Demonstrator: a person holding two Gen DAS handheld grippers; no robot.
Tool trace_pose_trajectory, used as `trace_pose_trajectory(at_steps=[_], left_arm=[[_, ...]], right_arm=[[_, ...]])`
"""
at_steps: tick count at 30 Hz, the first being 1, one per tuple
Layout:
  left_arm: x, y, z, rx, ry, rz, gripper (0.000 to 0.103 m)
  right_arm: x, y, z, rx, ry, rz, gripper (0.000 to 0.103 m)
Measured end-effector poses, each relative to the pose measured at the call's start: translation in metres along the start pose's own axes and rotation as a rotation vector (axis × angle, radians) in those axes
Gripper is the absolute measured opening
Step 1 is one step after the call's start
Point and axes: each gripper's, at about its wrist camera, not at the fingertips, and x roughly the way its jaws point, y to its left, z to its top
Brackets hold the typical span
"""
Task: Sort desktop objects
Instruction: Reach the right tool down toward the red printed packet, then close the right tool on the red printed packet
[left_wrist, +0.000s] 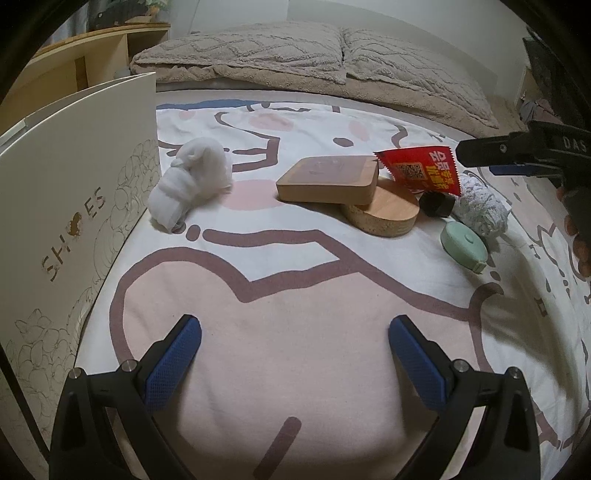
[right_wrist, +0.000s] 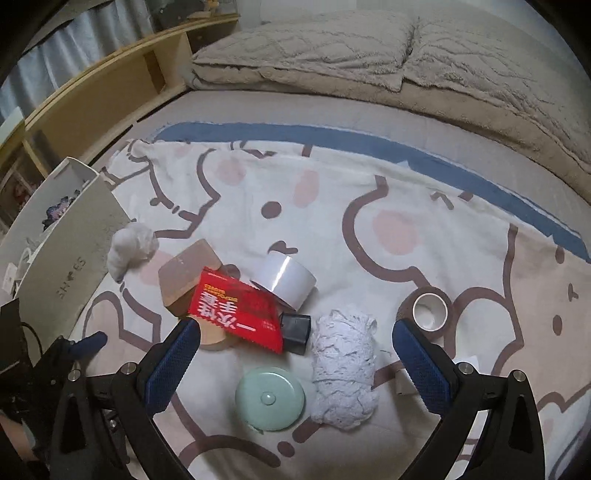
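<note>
My left gripper (left_wrist: 295, 354) is open over bare printed bedsheet. Ahead lie a white cloth bundle (left_wrist: 192, 181), a square wooden block (left_wrist: 328, 179) leaning on a round wooden coaster (left_wrist: 384, 212), a red packet (left_wrist: 417, 168), a black cube (left_wrist: 437, 205), a knitted roll (left_wrist: 480, 206) and a mint tape measure (left_wrist: 465, 247). My right gripper (right_wrist: 295, 350) is open above the tape measure (right_wrist: 269, 400), with the knitted roll (right_wrist: 343, 369), black cube (right_wrist: 295, 330) and red packet (right_wrist: 236, 314) between its fingers' lines. Behind them stand a white tape roll (right_wrist: 284, 280) and a brown tape roll (right_wrist: 428, 310).
A white shoe box (left_wrist: 74, 206) stands at the left, its open top showing in the right wrist view (right_wrist: 62, 229). Folded beige bedding (left_wrist: 295, 55) fills the far end of the bed. A wooden shelf (right_wrist: 110, 85) runs along the left side.
</note>
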Motion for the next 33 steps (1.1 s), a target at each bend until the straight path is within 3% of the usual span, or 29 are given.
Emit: trace_pose_trajectory(at_steps=[5,7,9,12,17,26,30,33], left_arm=[[-0.001,0.001,-0.001,-0.007,-0.004,-0.010,0.102],[-0.002,0.000,-0.002,-0.007,-0.004,-0.010,0.102],[-0.001,0.000,-0.001,-0.007,-0.004,-0.009,0.102],[-0.001,0.000,-0.001,-0.008,-0.005,-0.011,0.102],[-0.002,0.000,-0.002,-0.008,-0.006,-0.011,0.102],[-0.002,-0.001,-0.003,-0.009,-0.007,-0.012,0.102],[-0.002,-0.001,-0.003,-0.009,-0.008,-0.011,0.102],[-0.002,-0.001,-0.003,-0.008,-0.008,-0.010,0.102]], right_arm=[[-0.003,0.019,-0.012,-0.116,-0.060,-0.060,0.103],[-0.002,0.028,-0.016,-0.168,-0.068,-0.096,0.087],[0.002,0.031,-0.016,-0.183,-0.058,-0.117,0.064],[0.008,0.033,-0.017,-0.193,-0.039,-0.062,0.045],[0.015,0.042,-0.013,-0.190,-0.041,0.012,0.043],[0.022,0.063,-0.011,-0.225,-0.039,0.004,0.009],[0.015,0.061,-0.011,-0.212,-0.061,-0.013,0.003],[0.006,0.054,-0.011,-0.159,-0.074,0.019,0.002]])
